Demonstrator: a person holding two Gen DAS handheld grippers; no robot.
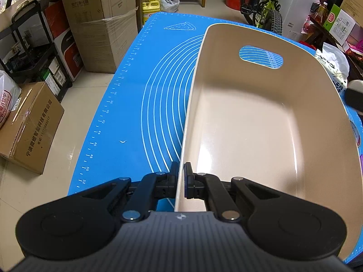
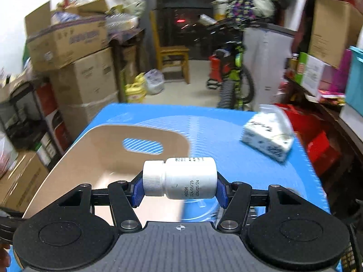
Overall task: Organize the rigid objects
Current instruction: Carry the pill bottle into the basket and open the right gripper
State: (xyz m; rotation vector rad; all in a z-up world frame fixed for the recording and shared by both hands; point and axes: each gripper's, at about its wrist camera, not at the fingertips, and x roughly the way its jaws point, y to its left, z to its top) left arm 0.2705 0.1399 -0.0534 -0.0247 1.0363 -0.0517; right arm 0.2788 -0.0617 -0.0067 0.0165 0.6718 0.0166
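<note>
A blue silicone baking mat point(image 1: 127, 104) spreads ahead of both tongs. On it sits a beige plastic bin point(image 1: 261, 122); the left tongs point(image 1: 181, 176) pinch its near wall, fully closed. The right tongs point(image 2: 179, 181), half spread, clamp a white plastic pill bottle point(image 2: 181, 178) sideways, lid left, above the bin's right rim.

Your left wrist view is sharp and evenly lit from indoor light overhead, with a soft white glare on the floor of the beige bin point(image 1: 261, 136) and on the tiled floor point(image 1: 74, 122) at left. Your right wrist view is smeared by motion: the boxes point(image 2: 74, 52) at far left and the tissue pack point(image 2: 267, 136) blur, while the white bottle point(image 2: 181, 179) stays crisp. Both views bend strongly at the edges, with dark corners.
</note>
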